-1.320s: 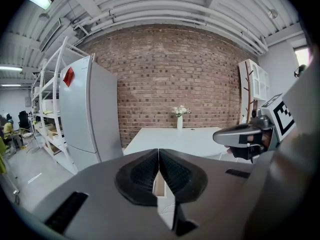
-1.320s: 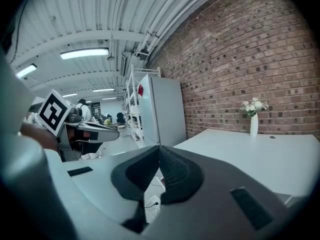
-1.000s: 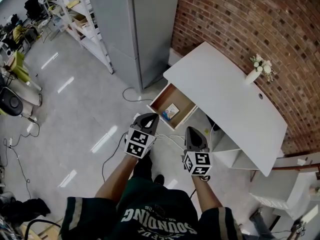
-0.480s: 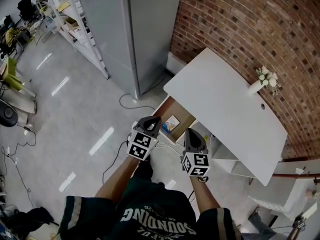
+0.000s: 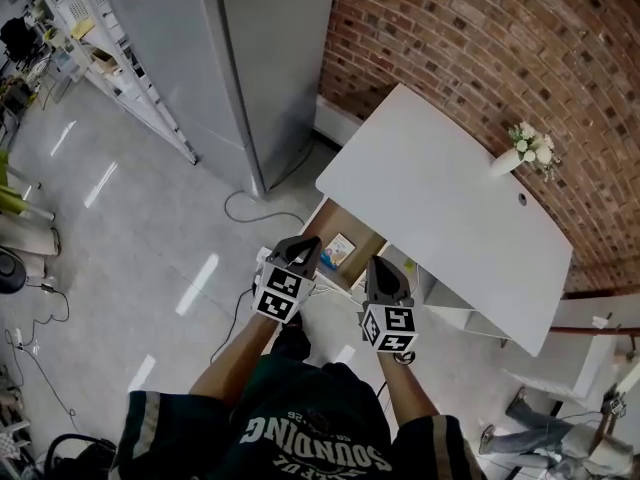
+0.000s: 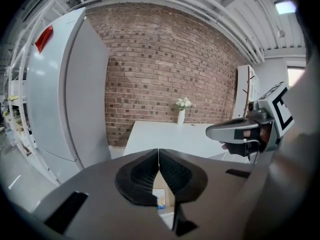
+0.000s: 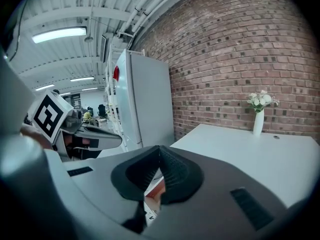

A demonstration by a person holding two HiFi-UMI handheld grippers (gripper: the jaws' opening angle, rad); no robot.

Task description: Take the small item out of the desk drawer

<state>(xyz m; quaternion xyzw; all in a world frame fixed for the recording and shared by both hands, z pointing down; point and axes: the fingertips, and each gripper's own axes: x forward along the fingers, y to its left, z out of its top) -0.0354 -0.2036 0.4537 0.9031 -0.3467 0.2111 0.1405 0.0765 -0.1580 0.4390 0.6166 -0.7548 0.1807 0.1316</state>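
the small item is lying in the open desk drawer, just left of frame centre under the white desk. your left gripper and right gripper hover at the drawer's near edge, both with jaws pinched together on nothing.

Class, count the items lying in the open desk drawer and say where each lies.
1. A small item lies on the drawer floor, just beyond the left gripper. The desk covers part of the drawer, so more may be hidden.
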